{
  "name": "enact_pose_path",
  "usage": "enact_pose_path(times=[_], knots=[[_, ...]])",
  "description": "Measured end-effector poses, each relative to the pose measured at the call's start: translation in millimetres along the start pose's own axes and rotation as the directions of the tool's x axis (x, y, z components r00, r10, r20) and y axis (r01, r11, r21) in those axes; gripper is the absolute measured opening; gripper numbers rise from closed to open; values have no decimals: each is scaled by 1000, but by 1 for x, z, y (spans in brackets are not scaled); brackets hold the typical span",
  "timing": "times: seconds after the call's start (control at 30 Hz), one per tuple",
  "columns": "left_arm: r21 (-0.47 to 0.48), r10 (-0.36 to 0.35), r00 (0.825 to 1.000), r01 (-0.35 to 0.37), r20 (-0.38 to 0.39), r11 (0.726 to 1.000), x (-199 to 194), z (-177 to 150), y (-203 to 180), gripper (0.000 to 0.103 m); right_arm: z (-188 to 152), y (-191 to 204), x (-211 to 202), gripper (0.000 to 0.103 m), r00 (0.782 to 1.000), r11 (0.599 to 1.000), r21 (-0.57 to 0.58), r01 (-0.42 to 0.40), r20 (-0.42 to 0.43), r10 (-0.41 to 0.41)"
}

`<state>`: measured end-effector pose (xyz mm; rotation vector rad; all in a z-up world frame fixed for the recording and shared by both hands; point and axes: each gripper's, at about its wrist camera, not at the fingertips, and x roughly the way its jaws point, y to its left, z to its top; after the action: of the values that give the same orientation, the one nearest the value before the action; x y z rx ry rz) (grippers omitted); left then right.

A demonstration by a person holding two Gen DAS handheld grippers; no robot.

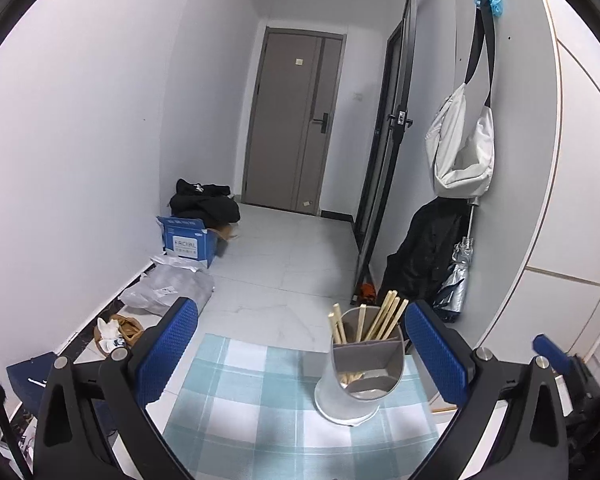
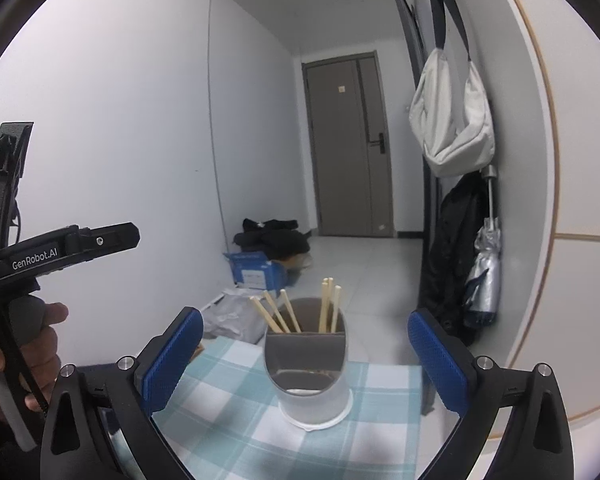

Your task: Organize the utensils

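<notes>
A grey utensil holder [image 1: 360, 372] with inner dividers stands on a teal checked cloth [image 1: 252, 412]. Several wooden chopsticks [image 1: 384, 318] stand in its rear compartment. My left gripper [image 1: 300, 356] is open and empty, the holder just inside its right finger. In the right wrist view the same holder [image 2: 310, 376] with chopsticks [image 2: 300, 310] sits between the open, empty fingers of my right gripper [image 2: 304, 356]. The left gripper's body and the hand holding it [image 2: 40, 264] show at the left edge.
The cloth [image 2: 236, 412] covers a small table whose far edge is just behind the holder. Beyond lie a tiled floor, a blue box [image 1: 188, 242], bags and dark clothes [image 1: 204, 200]. A white bag [image 1: 464, 148], dark coat and umbrella [image 1: 456, 276] hang on the right wall.
</notes>
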<state>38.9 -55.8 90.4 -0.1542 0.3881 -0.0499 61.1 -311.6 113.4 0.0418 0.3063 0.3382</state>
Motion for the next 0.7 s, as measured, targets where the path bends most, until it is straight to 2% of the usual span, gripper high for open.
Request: enact_pose_path(times=[0.3,0.7], knots=[[8,24,1000,-24,15,1000,2,-28,6,102,-28,7,-17,103,998,999,-17,31,64,-30],[6,27,1000,-27,6,1000,4,-38,10,102,-43,9,-10,103,998,999,-6,38,42,-38]])
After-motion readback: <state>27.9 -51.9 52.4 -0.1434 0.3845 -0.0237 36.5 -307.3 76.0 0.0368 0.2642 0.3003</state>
